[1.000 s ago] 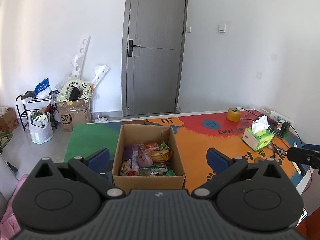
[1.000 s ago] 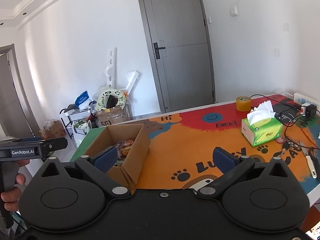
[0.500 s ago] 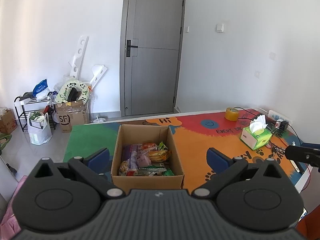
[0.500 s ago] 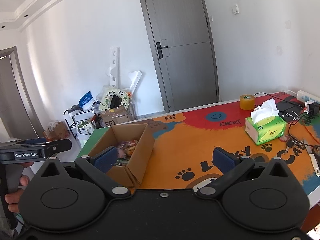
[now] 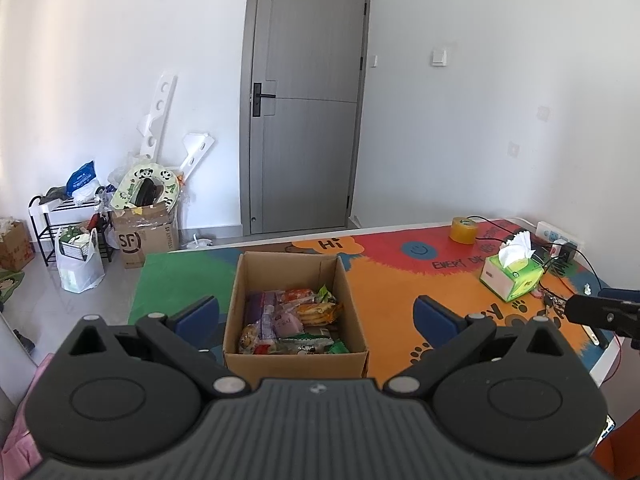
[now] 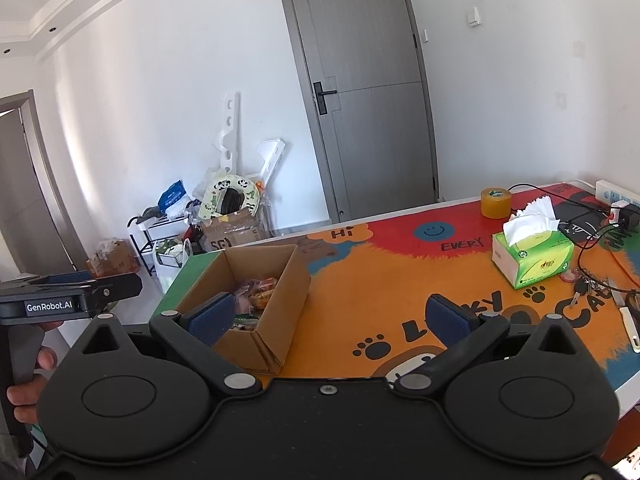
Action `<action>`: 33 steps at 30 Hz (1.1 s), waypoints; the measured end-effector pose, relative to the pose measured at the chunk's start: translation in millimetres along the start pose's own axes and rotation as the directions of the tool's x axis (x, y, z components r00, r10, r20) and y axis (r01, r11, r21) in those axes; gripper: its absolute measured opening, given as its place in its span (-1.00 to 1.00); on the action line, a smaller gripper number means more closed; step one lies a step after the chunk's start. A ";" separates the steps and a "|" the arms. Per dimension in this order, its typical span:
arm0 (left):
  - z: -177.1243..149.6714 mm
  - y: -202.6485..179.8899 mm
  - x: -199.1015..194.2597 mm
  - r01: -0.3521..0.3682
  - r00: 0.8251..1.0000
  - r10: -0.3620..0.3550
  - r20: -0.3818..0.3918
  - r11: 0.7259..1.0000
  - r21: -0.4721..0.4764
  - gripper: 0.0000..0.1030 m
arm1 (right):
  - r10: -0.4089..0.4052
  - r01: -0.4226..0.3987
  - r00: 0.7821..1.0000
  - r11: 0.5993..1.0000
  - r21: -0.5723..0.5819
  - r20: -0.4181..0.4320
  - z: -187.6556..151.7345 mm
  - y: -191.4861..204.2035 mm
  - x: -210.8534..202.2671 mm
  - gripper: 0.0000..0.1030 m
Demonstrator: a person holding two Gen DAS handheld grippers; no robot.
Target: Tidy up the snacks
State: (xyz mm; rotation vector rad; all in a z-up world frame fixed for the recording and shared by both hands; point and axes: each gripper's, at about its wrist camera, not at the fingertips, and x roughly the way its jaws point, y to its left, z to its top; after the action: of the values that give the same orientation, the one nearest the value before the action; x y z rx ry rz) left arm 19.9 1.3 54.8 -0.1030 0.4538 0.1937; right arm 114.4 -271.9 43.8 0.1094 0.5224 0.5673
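- left wrist view: the left tongs [image 5: 316, 312] are spread wide, blue pads far apart, nothing between them.
- they hang above the near edge of the table [image 5: 384, 280], lined up on the cardboard box [image 5: 294, 362] straight ahead.
- the box sits open-topped on the colourful mat, with the snacks [image 5: 290, 320] piled inside: a purple packet, an orange packet, green wrappers at the near right corner.
- right wrist view: the right tongs [image 6: 334, 320] are just as wide apart and carry nothing.
- from here the cardboard box [image 6: 288, 300] is ahead and to the left, its near corner just beyond the left pad, with snacks [image 6: 258, 294] peeking over the wall.
- far left in this view, the other handset [image 6: 72, 296] shows side-on, a hand [image 6: 28, 376] wrapped on its grip.
- further out on the table, well apart from the box: a green tissue box [image 6: 532, 258] with a white tissue sticking up, a roll of yellow tape [image 6: 496, 203] behind it, keys [image 6: 582, 290] and black cables to its right.
- at the far right edge a white power strip [image 6: 616, 194] with a plug in it.
- beyond the table, a grey door [image 5: 306, 128] stands closed, with boxes and bags heaped on the floor to its left.
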 end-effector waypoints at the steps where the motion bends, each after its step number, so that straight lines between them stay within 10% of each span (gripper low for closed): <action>1: 0.0 -0.1 -0.1 -0.001 1.000 0.001 0.000 1.000 -0.001 0.99 | 0.000 0.000 1.000 1.000 -0.001 0.000 -0.1 -0.2 0.0 1.00; 33: -2.7 1.9 1.0 -0.006 1.000 0.006 -0.006 1.000 -0.005 0.99 | 0.000 0.000 1.000 1.000 -0.004 -0.008 -0.6 2.5 0.8 1.00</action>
State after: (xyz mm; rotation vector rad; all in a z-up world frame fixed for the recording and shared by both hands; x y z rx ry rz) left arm 19.3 2.9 51.8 -0.1070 0.4595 0.2008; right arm 113.4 -269.3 43.5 0.1034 0.5288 0.5686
